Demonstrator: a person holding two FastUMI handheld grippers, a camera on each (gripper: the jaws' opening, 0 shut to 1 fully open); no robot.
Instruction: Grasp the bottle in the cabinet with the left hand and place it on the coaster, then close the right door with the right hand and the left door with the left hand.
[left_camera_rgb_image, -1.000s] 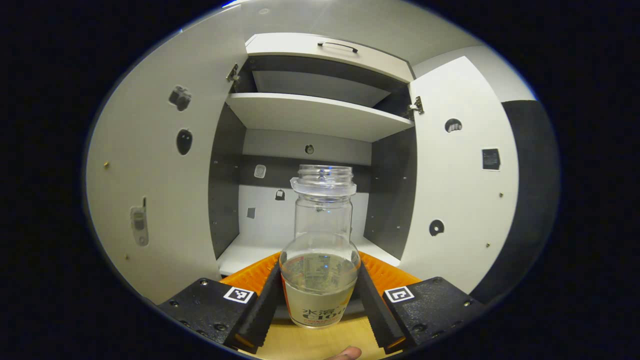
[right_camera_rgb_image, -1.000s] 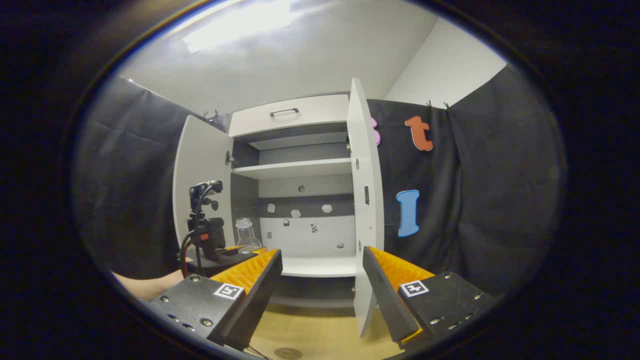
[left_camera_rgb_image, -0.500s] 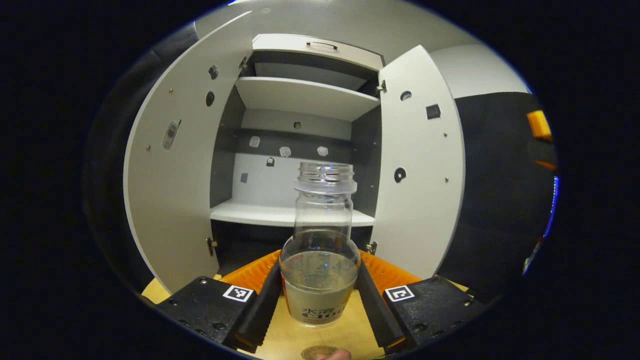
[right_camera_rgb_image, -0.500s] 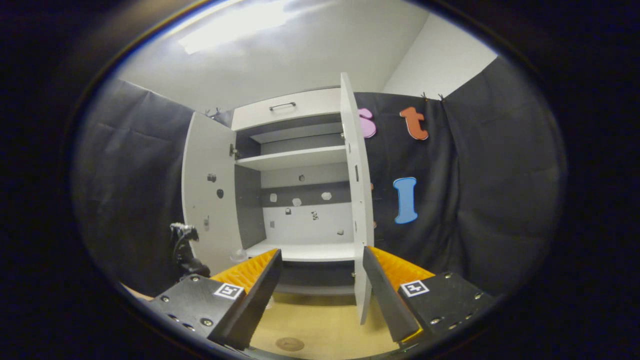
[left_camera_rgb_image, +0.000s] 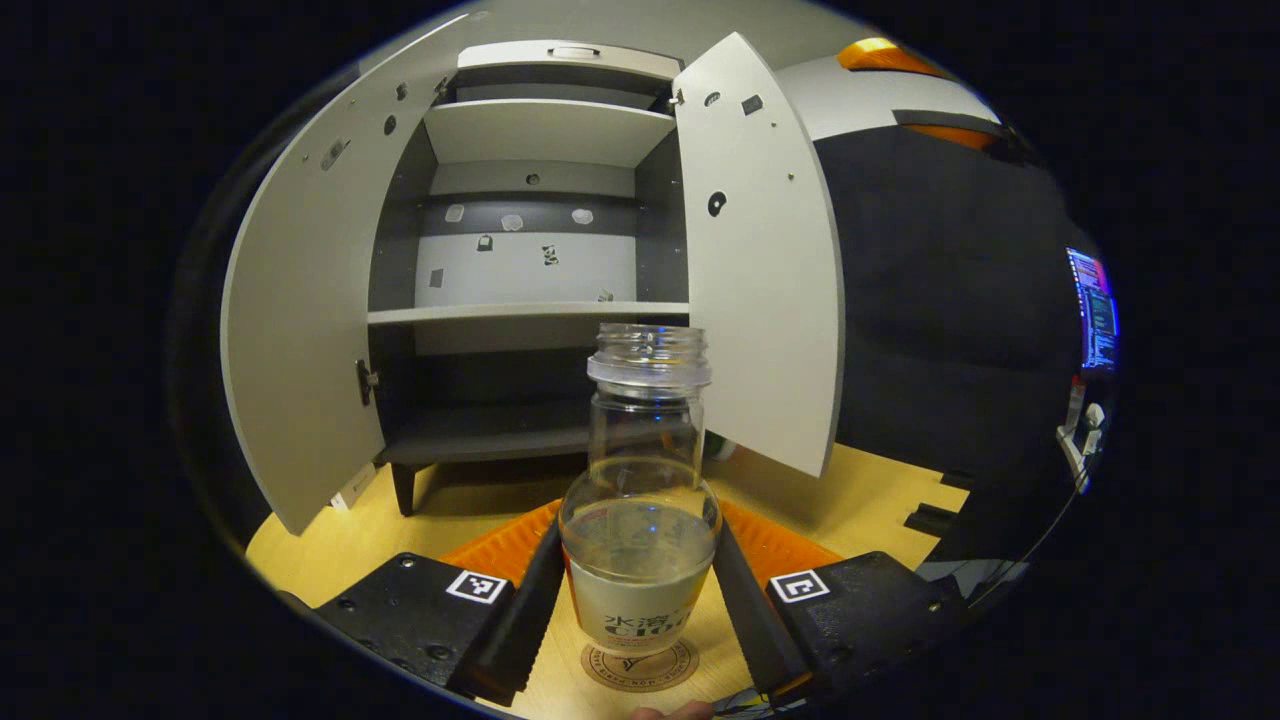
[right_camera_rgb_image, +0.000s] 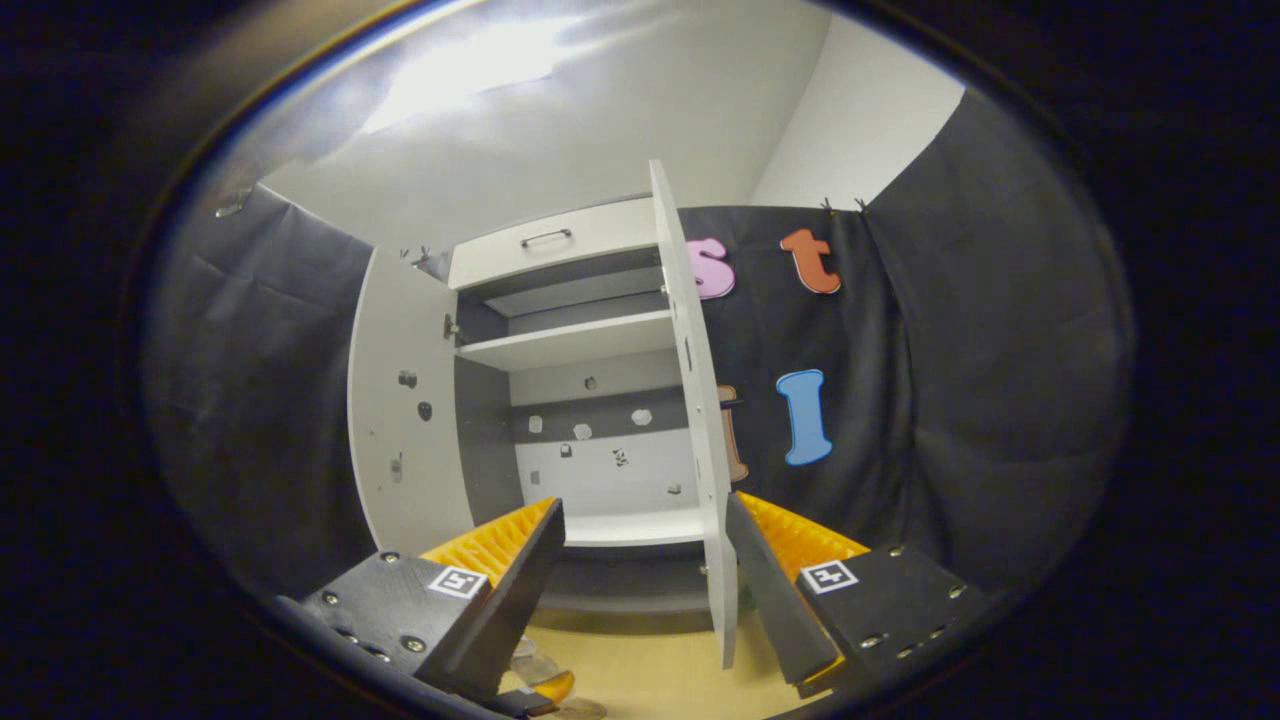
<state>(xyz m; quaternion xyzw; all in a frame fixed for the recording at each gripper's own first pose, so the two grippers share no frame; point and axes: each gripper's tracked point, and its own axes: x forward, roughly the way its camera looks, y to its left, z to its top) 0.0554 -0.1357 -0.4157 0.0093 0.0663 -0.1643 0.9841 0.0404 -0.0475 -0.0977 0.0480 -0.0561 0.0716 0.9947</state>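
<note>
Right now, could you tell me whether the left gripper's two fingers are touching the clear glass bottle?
Touching. In the left gripper view, both fingers of the left gripper press against opposite sides of the clear glass bottle, just above the round coaster.

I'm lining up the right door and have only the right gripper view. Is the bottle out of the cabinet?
Observer: Yes. The left gripper view shows the bottle in front of the cabinet, clamped between the left tongs.
Operator: Is it above the coaster?
Observer: The coaster lies directly under the bottle's base. I cannot tell whether they touch.
Operator: Could it spill?
Observer: It stands upright with no cap on its mouth, and liquid fills only the lower part.
</note>
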